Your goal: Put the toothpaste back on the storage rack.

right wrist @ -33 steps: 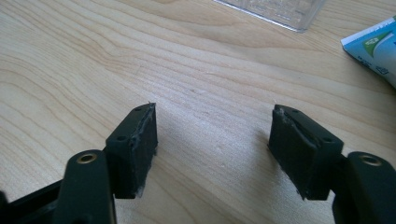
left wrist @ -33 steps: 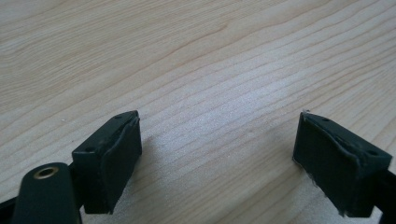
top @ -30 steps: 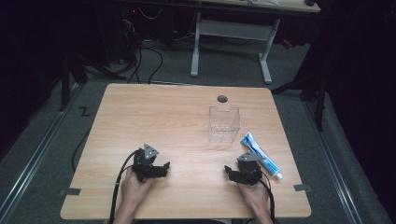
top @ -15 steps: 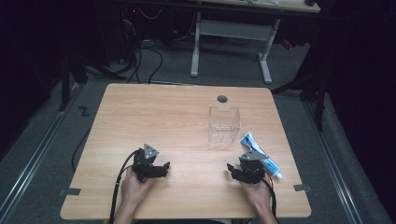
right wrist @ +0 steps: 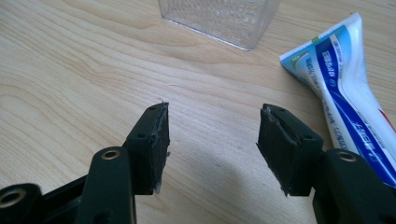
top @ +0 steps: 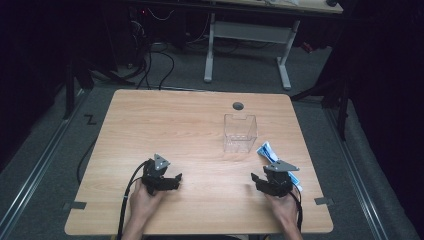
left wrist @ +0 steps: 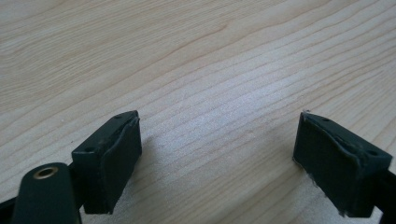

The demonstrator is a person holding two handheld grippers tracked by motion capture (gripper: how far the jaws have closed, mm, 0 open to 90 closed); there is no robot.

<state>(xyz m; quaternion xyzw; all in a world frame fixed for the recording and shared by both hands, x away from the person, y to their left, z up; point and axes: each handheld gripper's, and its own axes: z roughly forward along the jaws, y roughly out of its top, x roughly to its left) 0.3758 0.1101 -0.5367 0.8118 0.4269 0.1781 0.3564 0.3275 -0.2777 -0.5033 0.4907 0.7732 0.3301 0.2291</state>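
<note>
A clear plastic box (top: 240, 132) stands upright on the wooden table (top: 170, 125), right of centre; its base shows as the clear plastic box (right wrist: 219, 18) in the right gripper view. A white and blue toothpaste tube (top: 267, 152) lies flat to its right, partly under my right gripper (top: 260, 181). In the right gripper view the toothpaste tube (right wrist: 348, 88) lies just right of the open, empty right gripper (right wrist: 212, 140). My left gripper (top: 172, 181) rests low at the front left; in its own view the left gripper (left wrist: 217, 158) stands wide open over bare wood.
A round cable hole (top: 238, 106) sits near the table's far edge. Black cables trail from both grippers toward the front edge. A white desk frame (top: 247, 35) stands on the dark floor beyond the table.
My right gripper has shifted right, closer to the toothpaste tube and now over its lower end. The left gripper has stayed in place.
</note>
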